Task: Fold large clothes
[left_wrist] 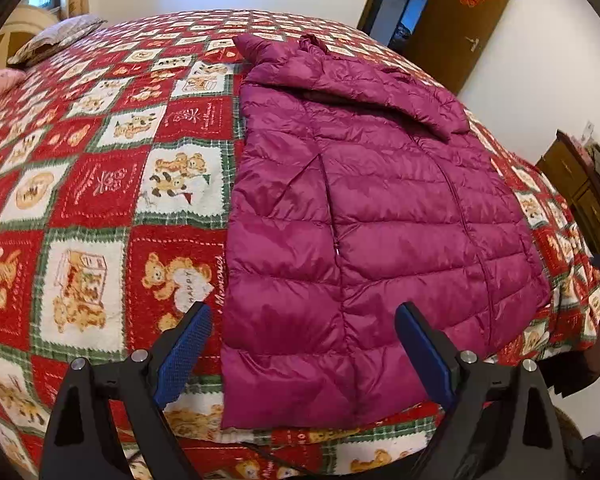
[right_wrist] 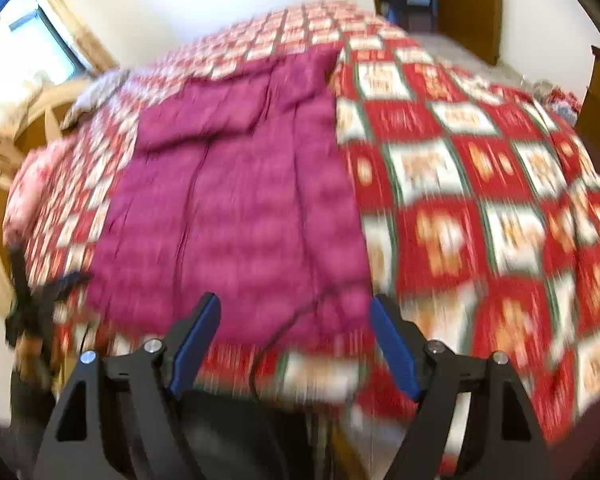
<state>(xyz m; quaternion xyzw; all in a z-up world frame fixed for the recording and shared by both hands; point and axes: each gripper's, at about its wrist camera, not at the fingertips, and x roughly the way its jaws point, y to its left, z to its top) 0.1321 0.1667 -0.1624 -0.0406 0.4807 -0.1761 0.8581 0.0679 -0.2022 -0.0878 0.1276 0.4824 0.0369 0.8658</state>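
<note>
We are viewing one purple puffer jacket lying flat on the quilted bed; left hand-held gripper and right hand-held gripper are hovering at the jacket's hem, jaws apart, gripping nothing.

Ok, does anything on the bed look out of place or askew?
Nothing is spilled or damaged. The purple puffer jacket lies flat on the teddy-bear quilt, with one sleeve folded slantwise across the chest. A thin dark cable trails over its hem.
</note>
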